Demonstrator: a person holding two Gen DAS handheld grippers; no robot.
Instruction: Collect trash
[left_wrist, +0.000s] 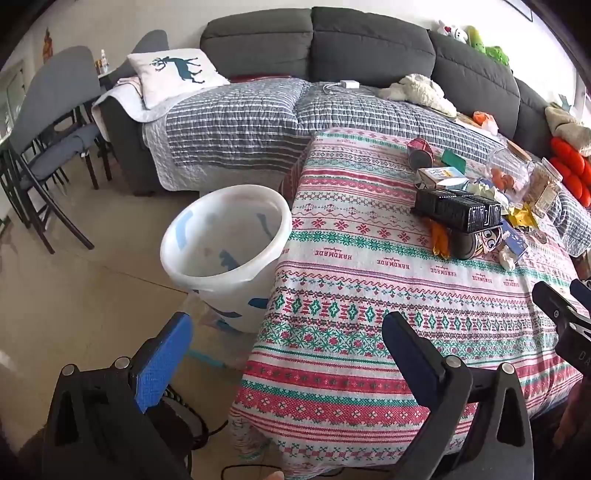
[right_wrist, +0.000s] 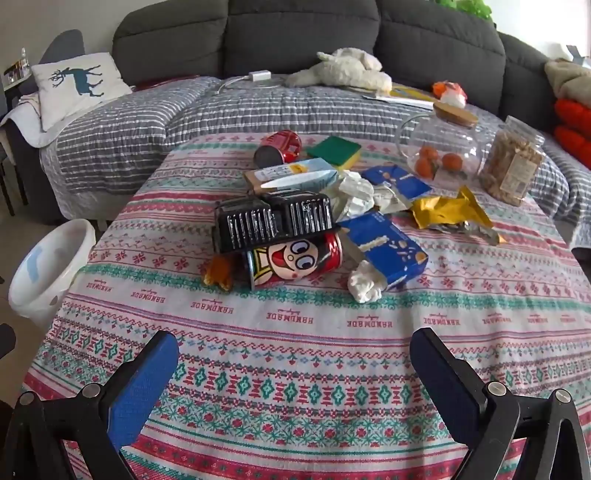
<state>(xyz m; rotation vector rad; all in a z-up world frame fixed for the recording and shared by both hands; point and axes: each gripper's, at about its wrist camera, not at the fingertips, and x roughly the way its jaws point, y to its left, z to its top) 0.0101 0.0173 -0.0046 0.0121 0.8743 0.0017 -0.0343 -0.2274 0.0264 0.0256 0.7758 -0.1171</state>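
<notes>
Trash lies heaped in the middle of the patterned tablecloth (right_wrist: 295, 354): a black plastic tray (right_wrist: 273, 219) on a cartoon-face can (right_wrist: 295, 264), a blue box (right_wrist: 386, 247), crumpled white paper (right_wrist: 364, 286), a gold wrapper (right_wrist: 447, 212), a carton (right_wrist: 291, 177) and a red can (right_wrist: 279, 147). A white bin (left_wrist: 225, 251) stands on the floor at the table's left edge. My left gripper (left_wrist: 288, 332) is open over the table's near left corner, beside the bin. My right gripper (right_wrist: 293, 352) is open above the cloth, short of the heap. Nothing sits between either pair of fingers.
A glass jar with oranges (right_wrist: 439, 147) and a jar of nuts (right_wrist: 513, 166) stand at the table's back right, a green-yellow sponge (right_wrist: 334, 149) behind the heap. A grey sofa (left_wrist: 369, 48) with a striped quilt runs behind the table. Folding chairs (left_wrist: 48, 147) stand left.
</notes>
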